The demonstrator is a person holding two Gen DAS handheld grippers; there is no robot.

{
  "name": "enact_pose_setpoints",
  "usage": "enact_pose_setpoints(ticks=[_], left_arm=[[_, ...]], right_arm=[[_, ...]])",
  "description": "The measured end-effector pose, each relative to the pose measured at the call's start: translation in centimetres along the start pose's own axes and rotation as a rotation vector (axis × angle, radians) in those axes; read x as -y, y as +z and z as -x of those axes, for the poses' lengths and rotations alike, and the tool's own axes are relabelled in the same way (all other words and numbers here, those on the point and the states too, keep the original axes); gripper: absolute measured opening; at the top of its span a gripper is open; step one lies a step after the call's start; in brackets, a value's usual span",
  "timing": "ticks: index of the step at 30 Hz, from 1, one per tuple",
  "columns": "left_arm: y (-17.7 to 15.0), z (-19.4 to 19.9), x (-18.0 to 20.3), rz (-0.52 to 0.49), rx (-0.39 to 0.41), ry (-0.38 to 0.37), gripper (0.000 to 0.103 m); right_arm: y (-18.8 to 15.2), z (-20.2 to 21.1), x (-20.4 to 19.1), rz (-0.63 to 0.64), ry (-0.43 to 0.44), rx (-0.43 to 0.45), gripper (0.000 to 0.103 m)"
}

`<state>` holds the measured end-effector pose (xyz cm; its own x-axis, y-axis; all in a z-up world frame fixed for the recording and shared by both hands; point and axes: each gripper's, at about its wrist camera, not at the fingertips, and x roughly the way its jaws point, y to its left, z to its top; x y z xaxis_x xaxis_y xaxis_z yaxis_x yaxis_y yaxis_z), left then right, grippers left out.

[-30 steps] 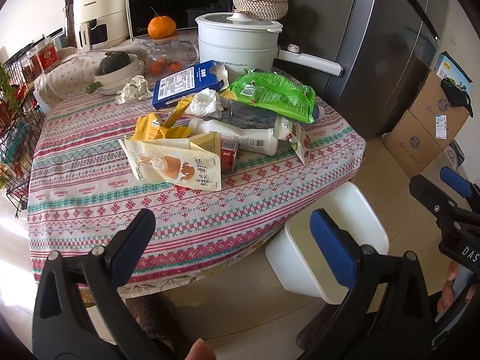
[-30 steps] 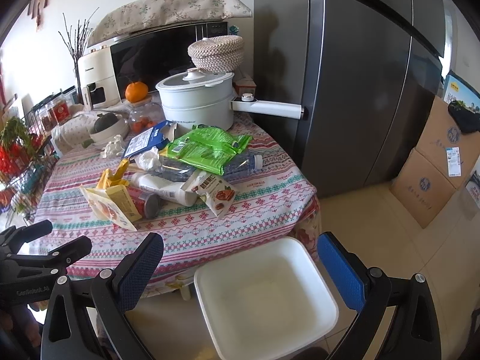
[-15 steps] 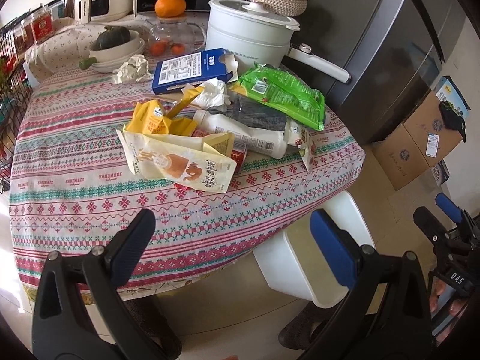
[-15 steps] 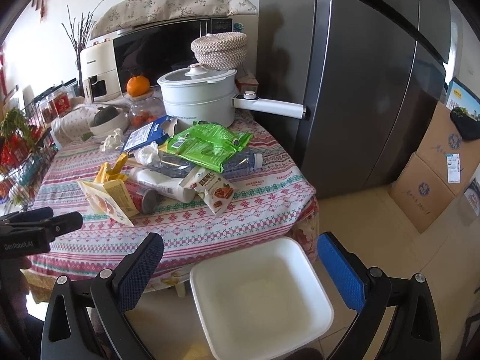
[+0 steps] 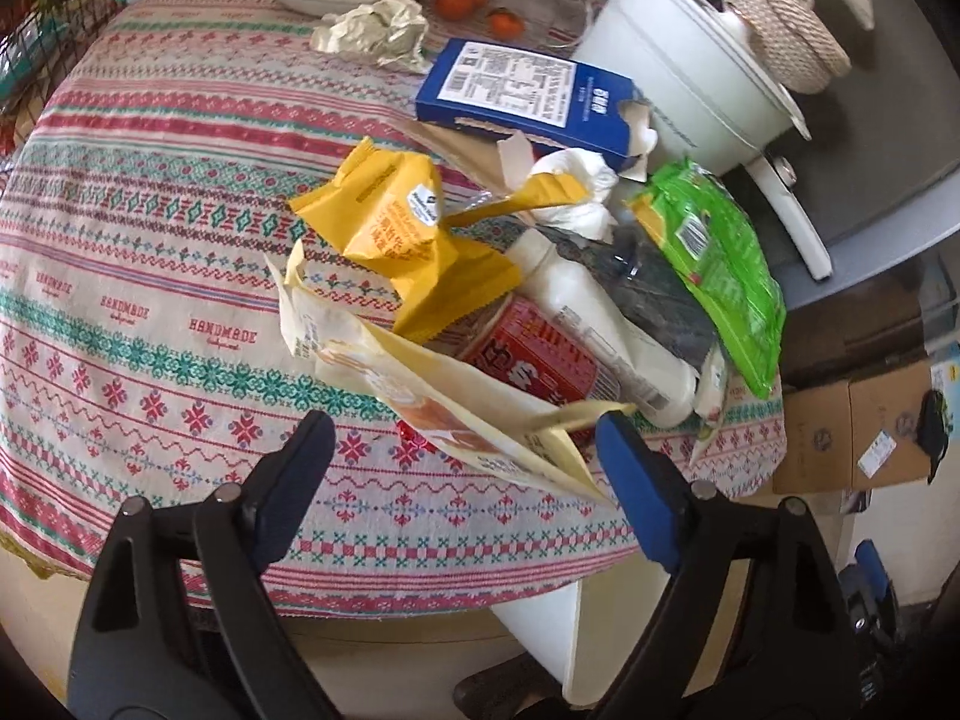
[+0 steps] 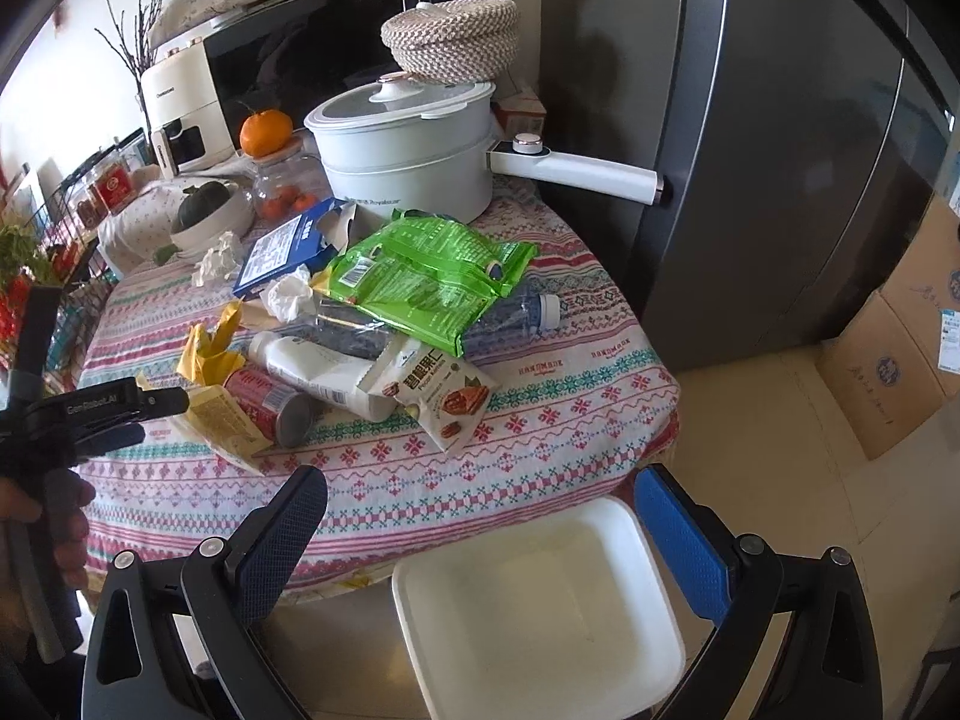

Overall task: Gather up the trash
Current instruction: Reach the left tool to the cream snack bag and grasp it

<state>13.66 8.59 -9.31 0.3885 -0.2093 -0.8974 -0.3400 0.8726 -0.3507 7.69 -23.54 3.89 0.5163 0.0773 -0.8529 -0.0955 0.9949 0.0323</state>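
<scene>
A heap of trash lies on the patterned tablecloth: a cream snack bag, yellow wrappers, a red can, a white bottle, a green bag, a blue box and crumpled tissues. My left gripper is open, its fingers either side of the cream bag's near end. My right gripper is open and empty, above the white bin by the table's edge. The left gripper also shows in the right wrist view.
A white pot with a long handle stands at the table's back, with a woven basket, a bowl and a jar. A grey fridge stands right. Cardboard boxes sit on the floor.
My left gripper has moved forward over the table and down to the cream snack bag. My right gripper has stayed over the bin, drifting slightly closer to the table.
</scene>
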Motion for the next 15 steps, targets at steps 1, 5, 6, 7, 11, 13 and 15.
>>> enact_pose_setpoints(ticks=[1, 5, 6, 7, 11, 13, 15], left_arm=[[0.2, -0.4, -0.4, 0.028, -0.002, -0.02, 0.087], [0.9, -0.6, -0.8, 0.087, 0.007, -0.059, 0.082], [1.1, -0.4, -0.7, 0.078, 0.015, -0.057, 0.082], [1.2, -0.3, -0.6, 0.07, 0.02, -0.053, 0.081], [1.6, 0.1, -0.7, 0.076, 0.022, -0.058, 0.081], [1.9, 0.7, -0.7, 0.077, 0.051, -0.063, 0.081], [2.3, 0.9, -0.5, 0.089, 0.072, -0.062, 0.081]], right_arm=[[0.0, -0.6, 0.2, -0.004, 0.004, -0.008, 0.103], [-0.6, -3.4, 0.8, 0.0, 0.003, -0.086, 0.103], [-0.6, -3.8, 1.0, -0.004, -0.001, -0.094, 0.103], [-0.6, -4.1, 1.2, -0.008, -0.008, -0.101, 0.103], [-0.3, -4.8, 1.8, -0.035, -0.015, -0.109, 0.103], [-0.3, -4.9, 2.1, -0.059, 0.002, -0.116, 0.103], [-0.2, -4.9, 2.0, -0.065, 0.011, -0.118, 0.103]])
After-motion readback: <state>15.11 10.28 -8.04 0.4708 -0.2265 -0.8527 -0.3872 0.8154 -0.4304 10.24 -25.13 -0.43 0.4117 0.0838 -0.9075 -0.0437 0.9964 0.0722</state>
